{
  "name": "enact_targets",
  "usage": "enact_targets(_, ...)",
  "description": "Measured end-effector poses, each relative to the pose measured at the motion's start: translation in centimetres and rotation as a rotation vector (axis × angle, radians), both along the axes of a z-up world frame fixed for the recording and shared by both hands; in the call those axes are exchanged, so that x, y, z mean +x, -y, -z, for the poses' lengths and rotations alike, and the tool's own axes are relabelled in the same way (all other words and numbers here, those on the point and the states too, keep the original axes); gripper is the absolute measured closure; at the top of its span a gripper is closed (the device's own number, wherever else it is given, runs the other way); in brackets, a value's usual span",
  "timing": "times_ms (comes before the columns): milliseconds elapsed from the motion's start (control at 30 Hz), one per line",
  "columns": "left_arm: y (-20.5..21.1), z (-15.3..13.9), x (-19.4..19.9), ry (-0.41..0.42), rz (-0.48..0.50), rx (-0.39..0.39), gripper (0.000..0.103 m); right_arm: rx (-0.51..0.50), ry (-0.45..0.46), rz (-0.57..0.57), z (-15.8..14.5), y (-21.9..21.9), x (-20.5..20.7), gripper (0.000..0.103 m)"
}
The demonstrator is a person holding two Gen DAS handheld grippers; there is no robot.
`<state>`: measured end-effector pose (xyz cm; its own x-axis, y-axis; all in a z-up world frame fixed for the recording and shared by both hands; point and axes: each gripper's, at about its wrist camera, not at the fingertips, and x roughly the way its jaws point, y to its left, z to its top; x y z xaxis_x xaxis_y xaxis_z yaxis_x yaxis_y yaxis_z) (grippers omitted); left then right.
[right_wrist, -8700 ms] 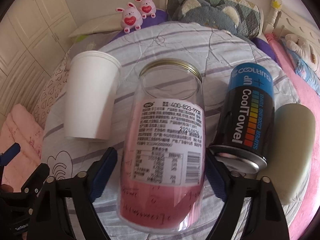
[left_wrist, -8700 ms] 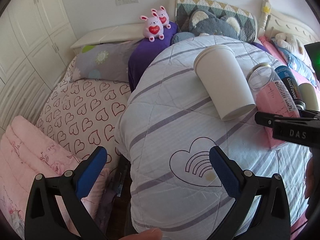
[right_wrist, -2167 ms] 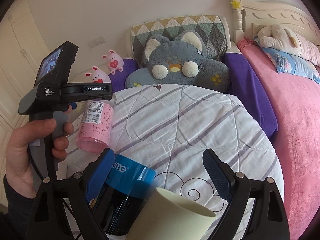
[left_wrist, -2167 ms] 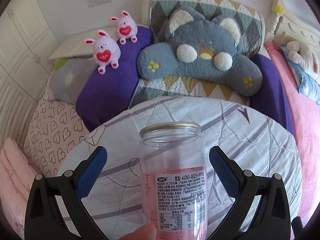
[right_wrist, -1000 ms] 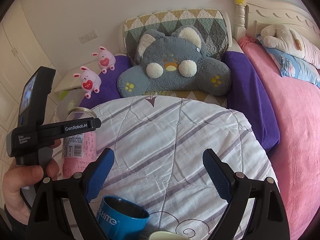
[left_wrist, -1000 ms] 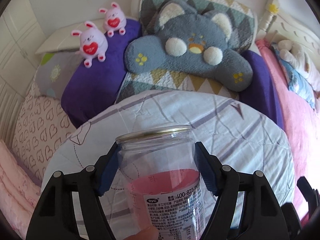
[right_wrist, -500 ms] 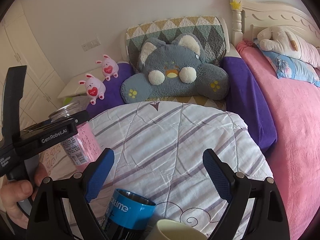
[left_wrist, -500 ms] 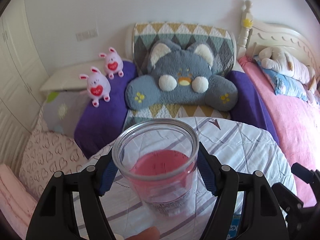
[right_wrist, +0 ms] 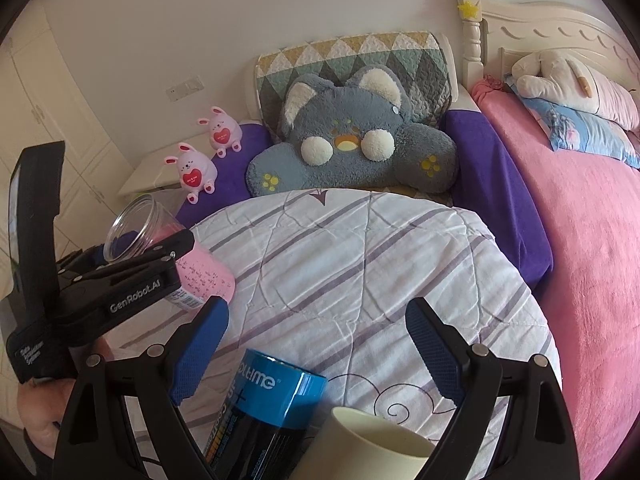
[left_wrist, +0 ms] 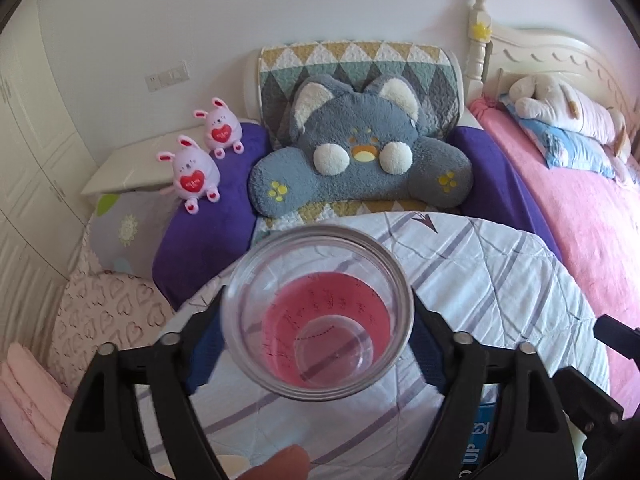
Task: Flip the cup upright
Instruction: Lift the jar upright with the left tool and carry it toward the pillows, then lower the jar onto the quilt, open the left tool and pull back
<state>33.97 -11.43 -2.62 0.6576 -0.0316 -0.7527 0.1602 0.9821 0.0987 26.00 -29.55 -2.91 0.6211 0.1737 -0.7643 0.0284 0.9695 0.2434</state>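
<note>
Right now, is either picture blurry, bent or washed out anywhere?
Left wrist view: the jar fills the middle, its near rim soft and out of focus; the bedpost bows with fisheye bend; dark corners. Right wrist view: sharper overall, warm daylight, the wall pale but not blown out; the blue can and cream cup are cut off by the bottom edge.

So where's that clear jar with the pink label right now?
The clear jar is clamped in the left gripper, lifted and tilted above the striped quilt; in the right wrist view it sits far left, below the pink bunnies.
</note>
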Motion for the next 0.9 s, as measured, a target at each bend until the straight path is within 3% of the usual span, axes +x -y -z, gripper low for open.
enact_targets(67, 0.2, -0.7, -0.5, 0.032, 0.013, 0.023, 0.005, -0.009, 0.011, 0.006, -0.3, 0.0, -0.4, 0.012)
enact_targets(133, -0.1, -1.1, -0.8, 0.049, 0.006, 0.017, 0.000, -0.020, 0.022, 0.012, -0.7, 0.0, -0.7, 0.012)
enact_targets(333, -0.6, -1.6, -1.6, 0.023, -0.017, -0.002, 0.000, -0.039, 0.024, 0.019, -1.1, -0.4, -1.8, 0.012)
enact_targets(533, -1.1, -3.5, -4.2, 0.064, -0.029, -0.005, 0.000, -0.049, 0.049, 0.043, -1.9, -0.7, -3.5, 0.012)
enact_targets(767, -2.9, -7.5, -10.2, 0.140, -0.023, -0.042, 0.000, -0.072, 0.127, 0.071, -4.5, -1.4, -8.2, 0.012)
enact_targets(900, -4.2, -8.9, -14.7, 0.145, -0.018, -0.041, 0.000, -0.094, 0.162, 0.085, -6.1, -2.6, -12.3, 0.012)
